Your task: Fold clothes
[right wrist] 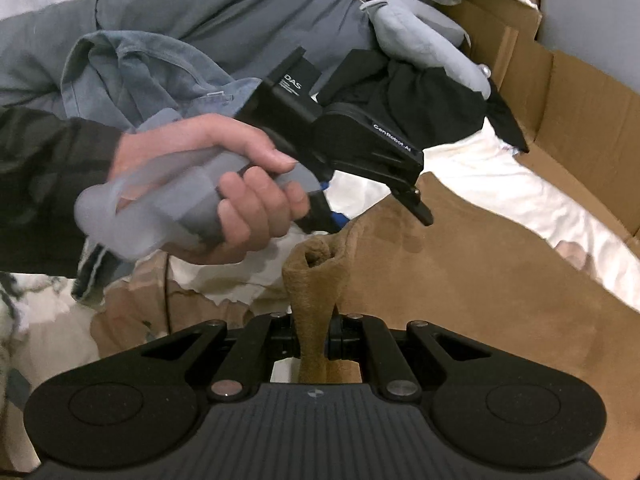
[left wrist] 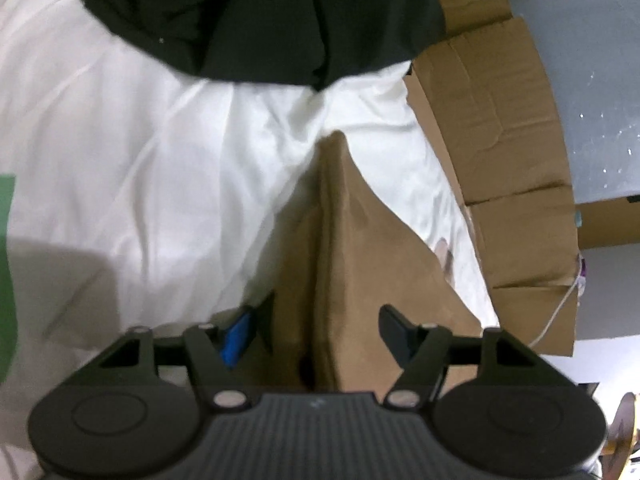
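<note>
A brown garment [left wrist: 360, 264] lies on the white bed sheet [left wrist: 120, 160], a raised fold running up its middle. My left gripper [left wrist: 326, 320] is open and straddles that fold; its pads stand apart from the cloth. The right wrist view shows the same left gripper [right wrist: 376, 220] from the side, held by a person's hand [right wrist: 224, 200], tilted down just above the bunched edge of the brown garment [right wrist: 460, 280]. My right gripper [right wrist: 314, 344] is shut on a rolled-up strip of that garment, which rises between its fingers.
A black garment [left wrist: 260, 20] lies farther up the bed. A crumpled blue denim shirt [right wrist: 140, 80], a grey blanket [right wrist: 220, 0] and a grey plush toy [right wrist: 420, 36] lie behind. Cardboard boxes [left wrist: 500, 120] line the bed's right side. Something green [left wrist: 6, 260] shows at the left edge.
</note>
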A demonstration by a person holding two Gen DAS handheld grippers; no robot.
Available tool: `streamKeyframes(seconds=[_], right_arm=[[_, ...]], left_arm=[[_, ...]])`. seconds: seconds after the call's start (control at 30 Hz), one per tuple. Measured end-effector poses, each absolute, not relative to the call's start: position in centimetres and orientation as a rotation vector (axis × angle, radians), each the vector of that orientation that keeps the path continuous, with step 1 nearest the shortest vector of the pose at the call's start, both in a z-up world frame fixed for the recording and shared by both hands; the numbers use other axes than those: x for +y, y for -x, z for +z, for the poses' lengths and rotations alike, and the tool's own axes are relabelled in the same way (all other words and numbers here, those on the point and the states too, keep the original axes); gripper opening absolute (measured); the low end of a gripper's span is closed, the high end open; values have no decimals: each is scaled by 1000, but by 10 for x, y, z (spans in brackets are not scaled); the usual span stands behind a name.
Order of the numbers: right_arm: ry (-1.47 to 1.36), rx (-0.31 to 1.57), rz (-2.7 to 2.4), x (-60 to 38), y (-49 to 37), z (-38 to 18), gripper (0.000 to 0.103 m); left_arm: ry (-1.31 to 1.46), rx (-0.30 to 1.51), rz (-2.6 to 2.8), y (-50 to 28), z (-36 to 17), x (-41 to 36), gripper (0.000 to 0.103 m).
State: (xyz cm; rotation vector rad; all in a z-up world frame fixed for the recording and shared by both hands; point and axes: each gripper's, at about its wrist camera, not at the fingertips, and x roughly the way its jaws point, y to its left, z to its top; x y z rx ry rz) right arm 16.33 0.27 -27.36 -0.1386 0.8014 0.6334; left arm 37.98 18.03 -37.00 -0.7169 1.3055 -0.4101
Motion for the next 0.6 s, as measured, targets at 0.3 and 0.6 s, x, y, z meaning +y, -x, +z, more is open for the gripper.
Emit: streamKeyframes(seconds=[0.3, 0.6], right_arm=[[7, 817, 612, -33, -170, -262, 5], [-44, 778, 612, -67, -167, -262, 4]], left_arm=[[631, 1346, -374, -393, -353, 173, 11], [582, 1239, -391, -384, -328, 156, 9]])
